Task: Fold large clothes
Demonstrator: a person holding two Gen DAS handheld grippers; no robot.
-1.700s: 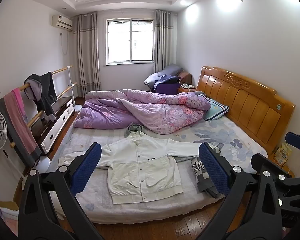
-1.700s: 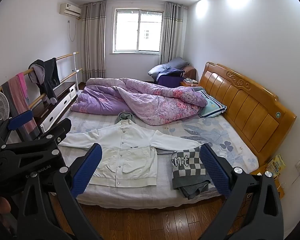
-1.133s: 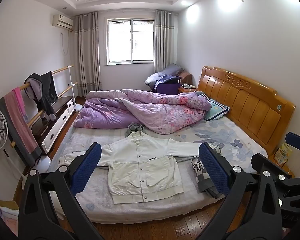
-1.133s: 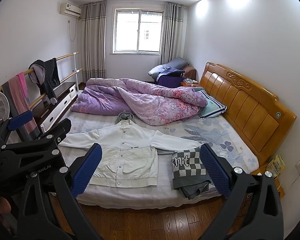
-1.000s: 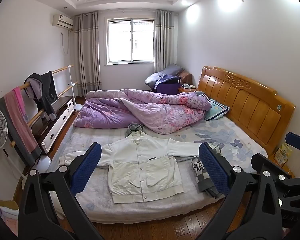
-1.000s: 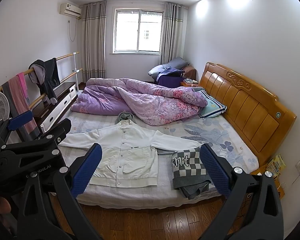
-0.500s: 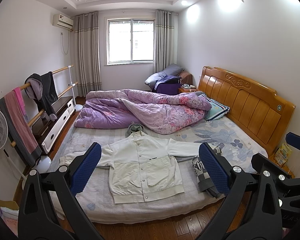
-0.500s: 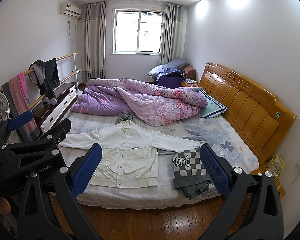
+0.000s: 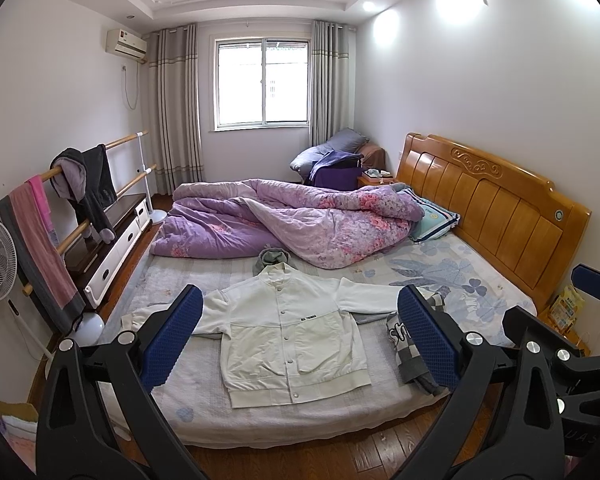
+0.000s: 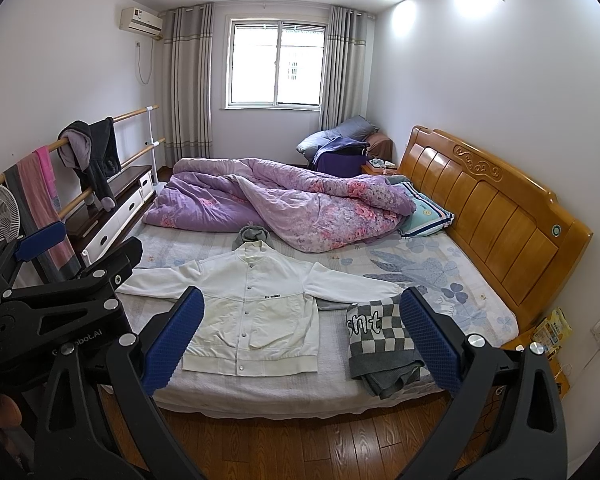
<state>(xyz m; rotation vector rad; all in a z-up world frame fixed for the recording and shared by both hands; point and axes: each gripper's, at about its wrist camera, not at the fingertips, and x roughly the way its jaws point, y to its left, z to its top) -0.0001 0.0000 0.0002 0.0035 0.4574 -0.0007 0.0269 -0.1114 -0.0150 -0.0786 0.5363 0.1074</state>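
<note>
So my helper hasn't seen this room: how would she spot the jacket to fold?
Find the bed with the wooden headboard. On its near half, in front of the purple quilt, the white jacket lies flat, sleeves spread, snaps closed; the garment beside it is grey-checked.

Matt white cloth jacket (image 9: 292, 332), glossy wooden headboard (image 9: 496, 208), polished wood floor (image 10: 300, 448).

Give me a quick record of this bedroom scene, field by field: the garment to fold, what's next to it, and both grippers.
garment: white button-front jacket, spread flat, sleeves out, on the bed
beside it: grey checkered folded knit, at the jacket's right sleeve end
behind it: crumpled purple floral quilt
left gripper: open, holding nothing, clear of the bed
right gripper: open, holding nothing, clear of the bed
folding: not started
</note>
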